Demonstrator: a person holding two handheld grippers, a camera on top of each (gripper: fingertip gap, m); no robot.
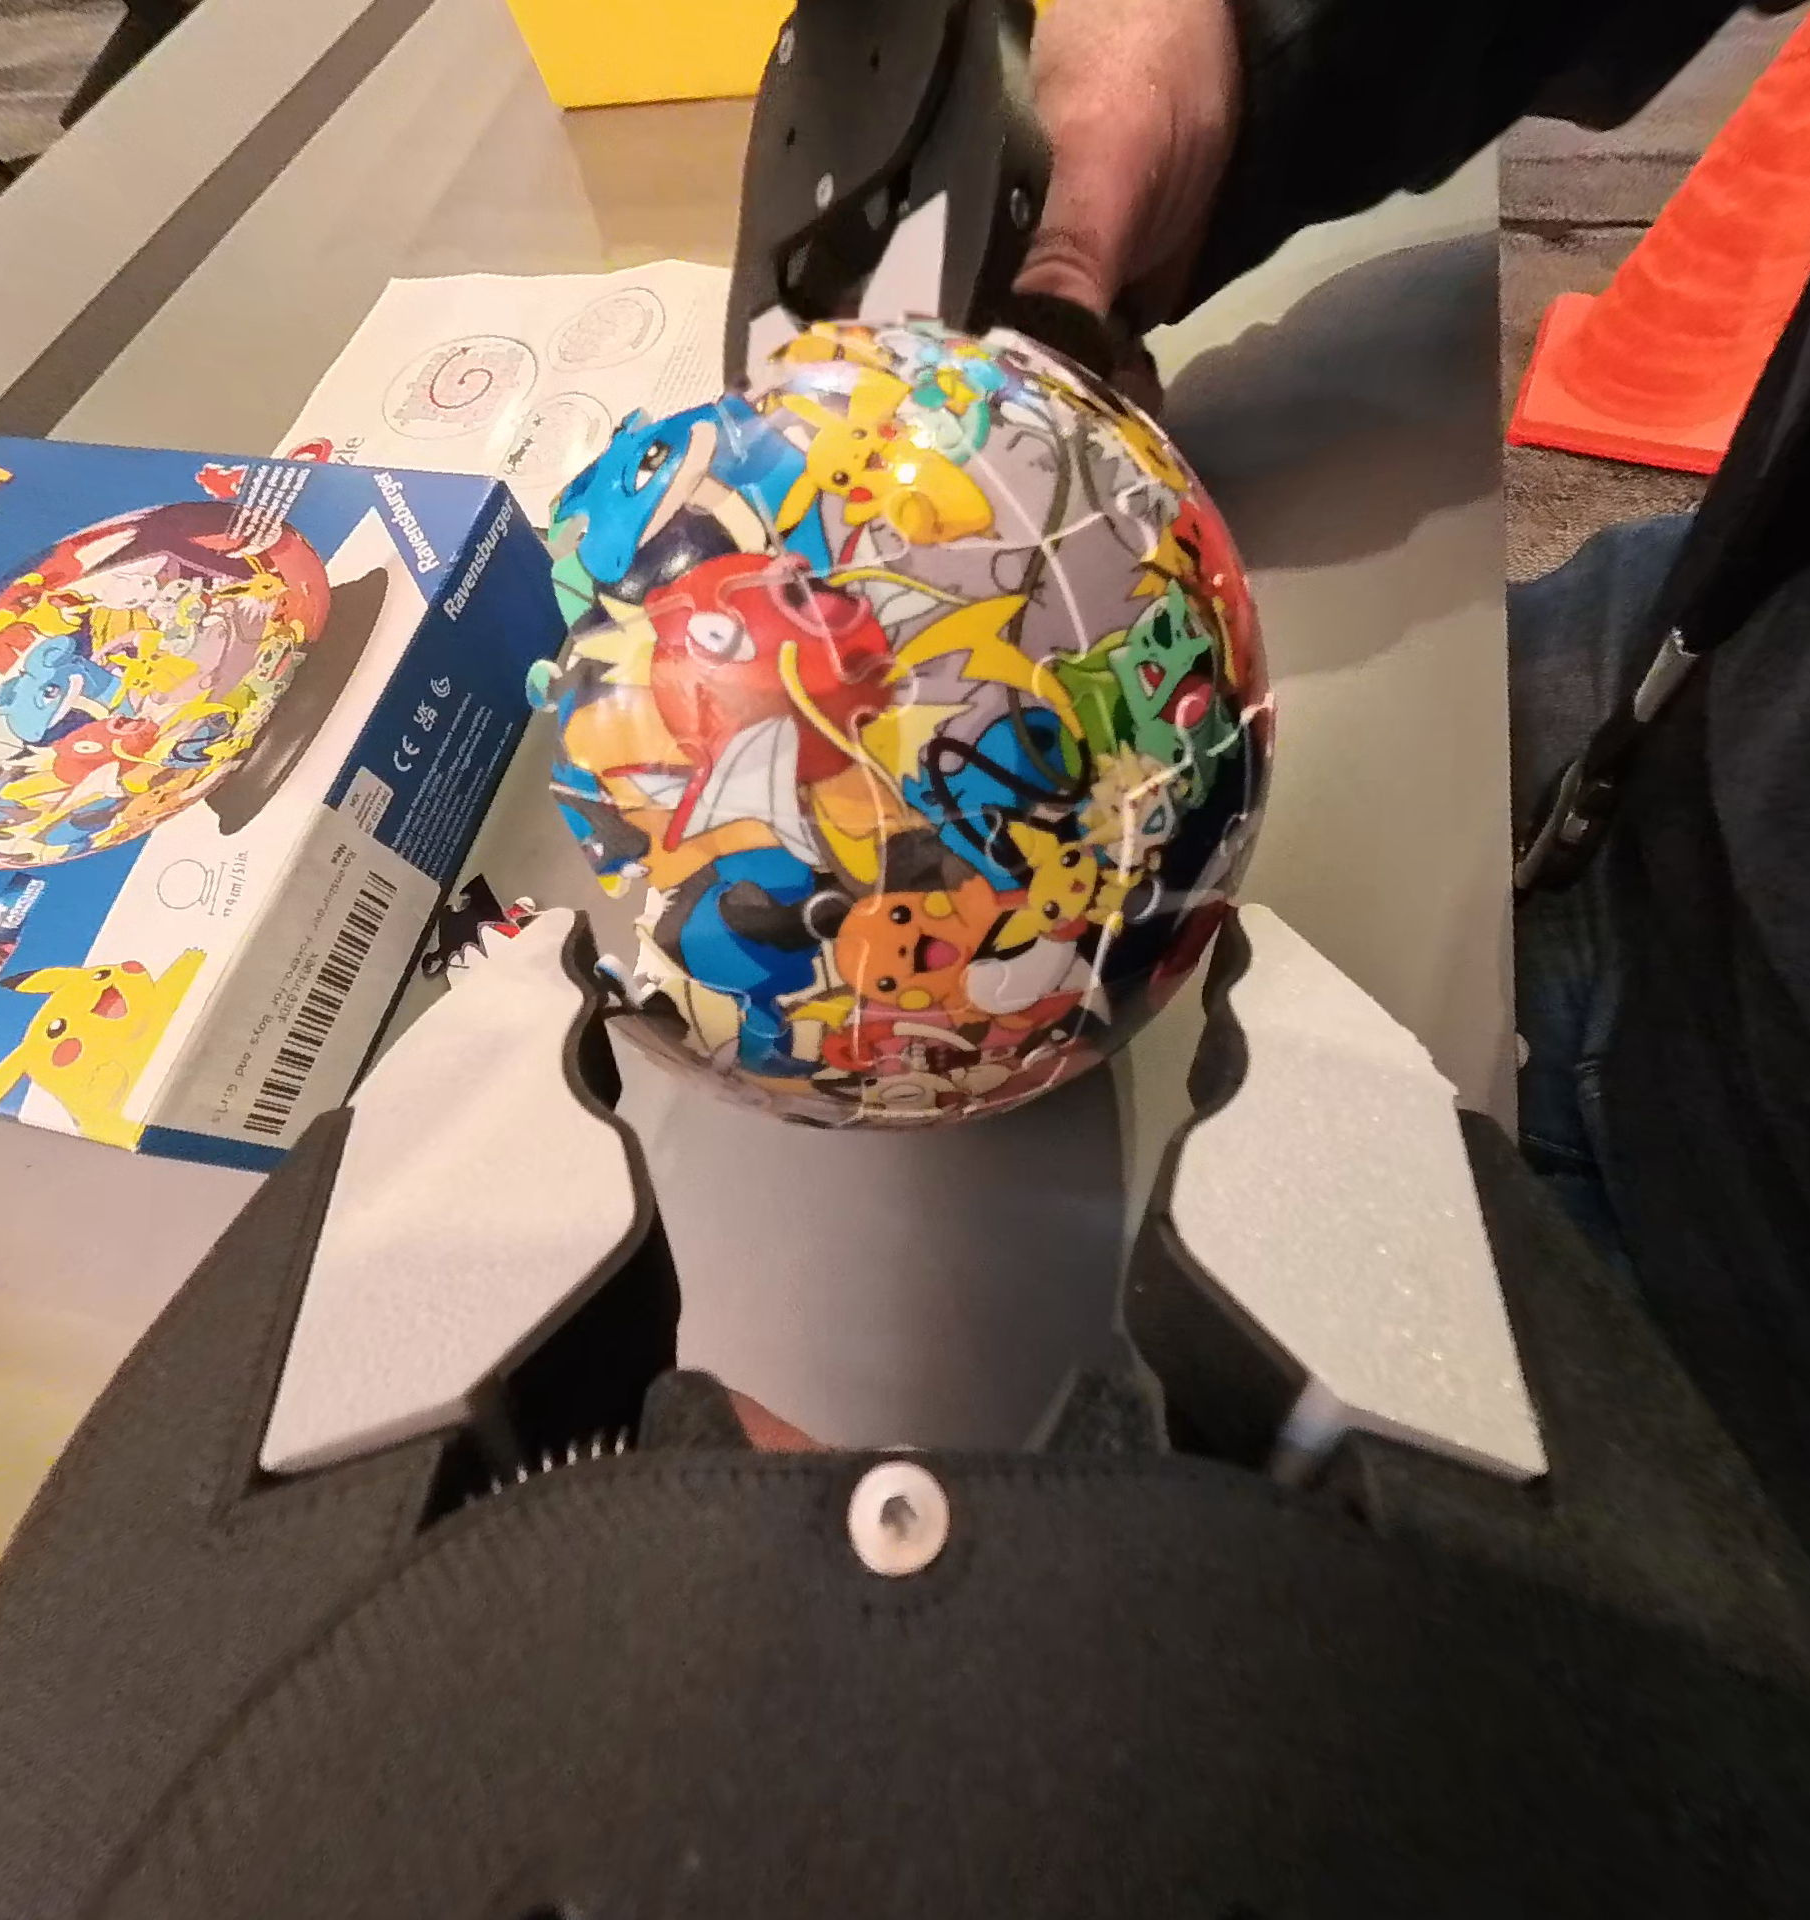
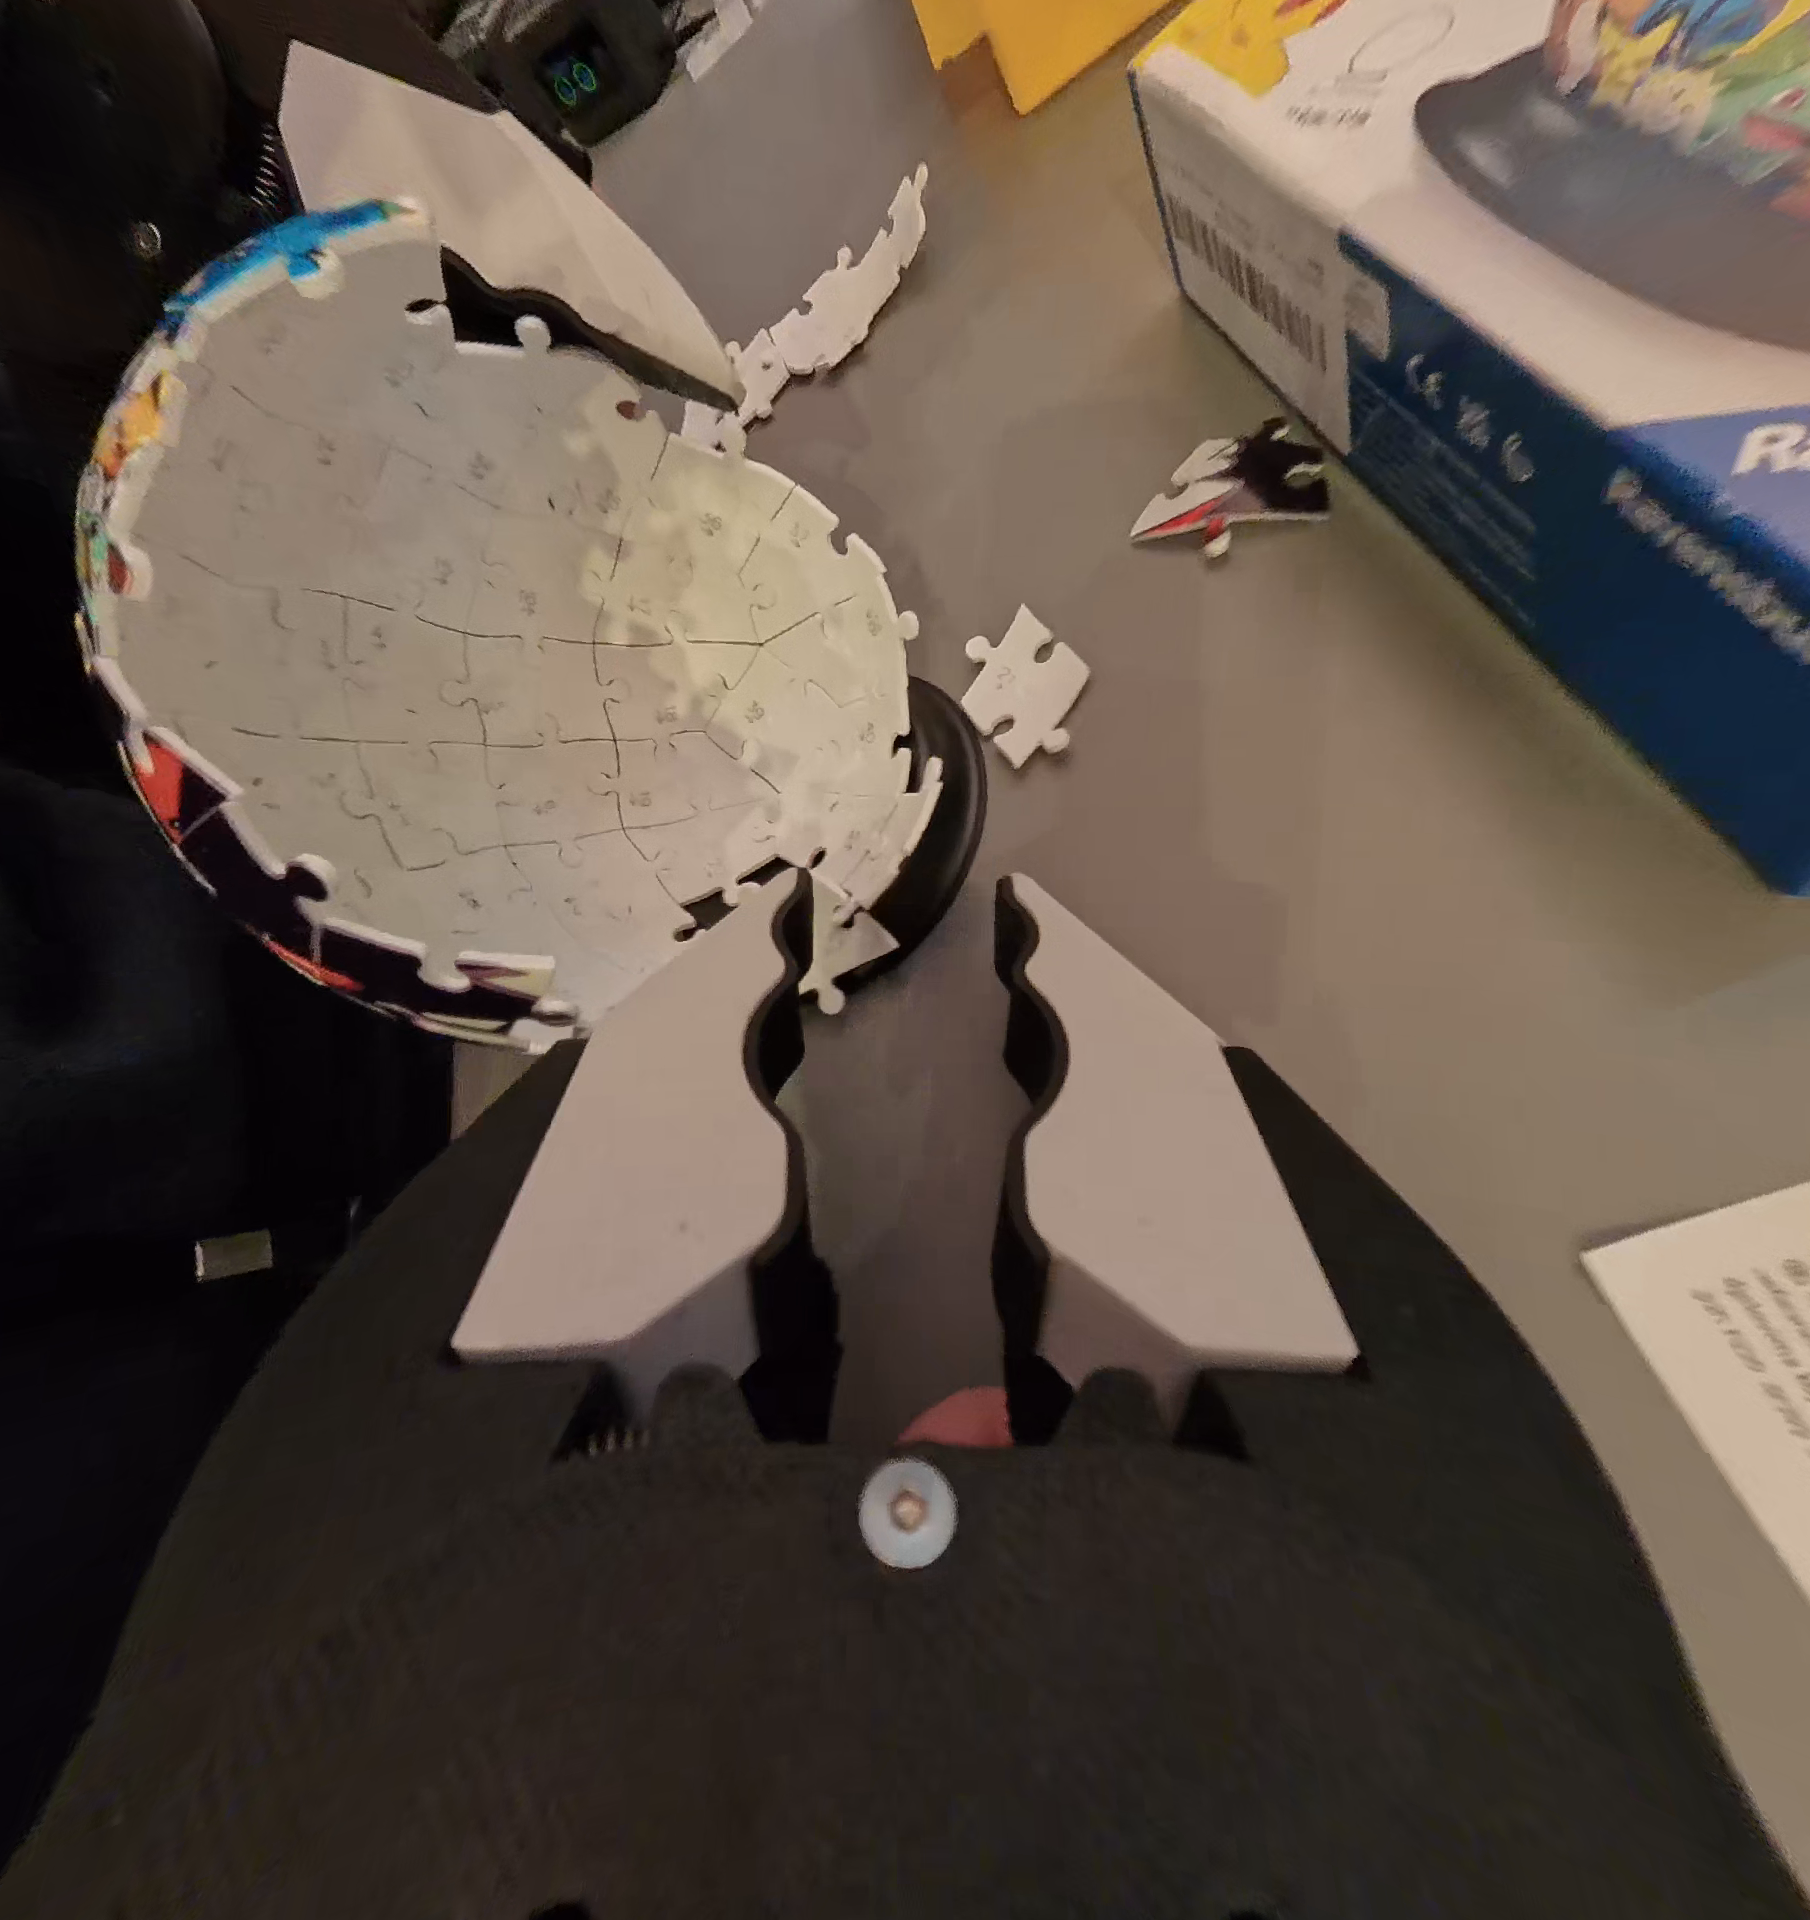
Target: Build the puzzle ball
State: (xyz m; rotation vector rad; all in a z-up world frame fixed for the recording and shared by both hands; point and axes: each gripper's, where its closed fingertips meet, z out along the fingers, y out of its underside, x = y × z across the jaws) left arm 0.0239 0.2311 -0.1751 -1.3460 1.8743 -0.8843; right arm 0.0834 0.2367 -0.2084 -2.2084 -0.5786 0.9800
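The left tool (image 1: pixel 906 940) is standing wide apart, its two fingers bracketing the lower part of the puzzle ball (image 1: pixel 911 717) and gripping it at the sides, with the ball's printed cartoon shell facing the left wrist camera. The ball is being held up above the grey bench (image 1: pixel 257 312). From the right wrist view the ball is showing as an unfinished shell: its white inner surface (image 2: pixel 485 644) is lying exposed, with a jagged edge of interlocking tabs all around the opening.

The right tool (image 2: pixel 896 909) is sitting at a narrow gap with nothing visible between its fingers; its left fingertip (image 2: pixel 776 935) is resting right at the lower rim of the open shell. Just behind that rim a black round stand (image 2: pixel 948 800) is lying on the bench.

Loose parts are lying on the bench: a single white piece (image 2: pixel 1026 686) face down near the stand, a curved white strip of joined pieces (image 2: pixel 839 291) farther off, and a dark printed piece (image 2: pixel 1233 488) just beside the blue puzzle box (image 2: pixel 1607 447). A printed instruction sheet (image 1: pixel 527 364) is lying beyond the box, and an orange cone (image 1: pixel 1701 270) is standing off to the side. A hand (image 1: pixel 1129 135) is gripping the right tool's body.
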